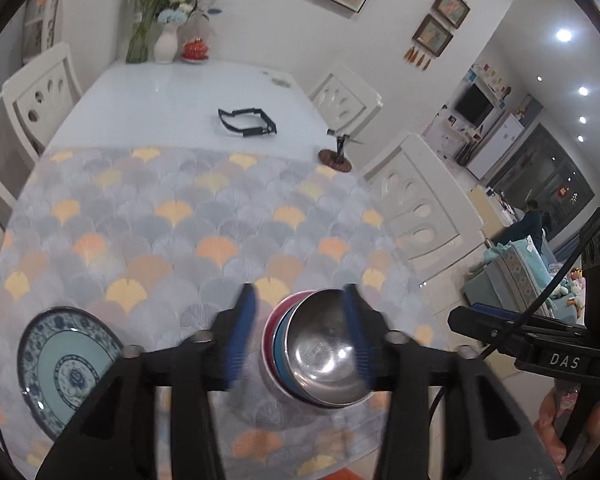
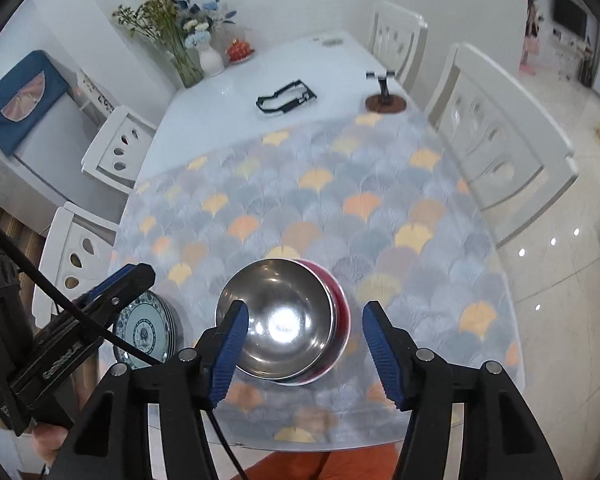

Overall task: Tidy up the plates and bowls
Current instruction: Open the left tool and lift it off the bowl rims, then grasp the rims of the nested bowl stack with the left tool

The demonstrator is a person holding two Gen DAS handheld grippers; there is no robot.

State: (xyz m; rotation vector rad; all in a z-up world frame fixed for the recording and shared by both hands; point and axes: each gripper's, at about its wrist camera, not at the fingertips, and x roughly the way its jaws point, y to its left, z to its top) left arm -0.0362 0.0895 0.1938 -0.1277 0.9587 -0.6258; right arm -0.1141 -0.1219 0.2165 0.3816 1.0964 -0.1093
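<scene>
Bowls: a nested stack of shiny stainless-steel bowls with red and blue outer walls [image 2: 284,322] sits on the bench near its front edge, about midway along it, on the fan-patterned grey and orange tablecloth [image 2: 340,208].
Plates: a stack of round blue-and-white patterned ceramic plates [image 1: 66,364] lies toward the bench's front-left corner, just beside the bowls but apart from them.
Left gripper [image 1: 300,332]: its blue-padded fingers [image 1: 242,328] are spread, with nothing pinched; in the left wrist view they frame the bowl stack from above, blurred, and I judge no contact.
Right gripper [image 2: 304,352]: fingers spread as well, empty; the bowl rim shows between them in the right wrist view, yet the pads appear clear of it.
Step in hand: likely letting go of the stacked bowls and backing off, judged from both sets of fingers being apart over a settled stack.
Doing it well: lift straight up so no pad catches the thin steel rim and tips the top bowl, and keep both sets of fingers spread until well clear.
Risk: the steel is slick, so a brushed rim could slide the stack toward the front edge.
Far end: a black frame [image 1: 247,122] lies well apart.
</scene>
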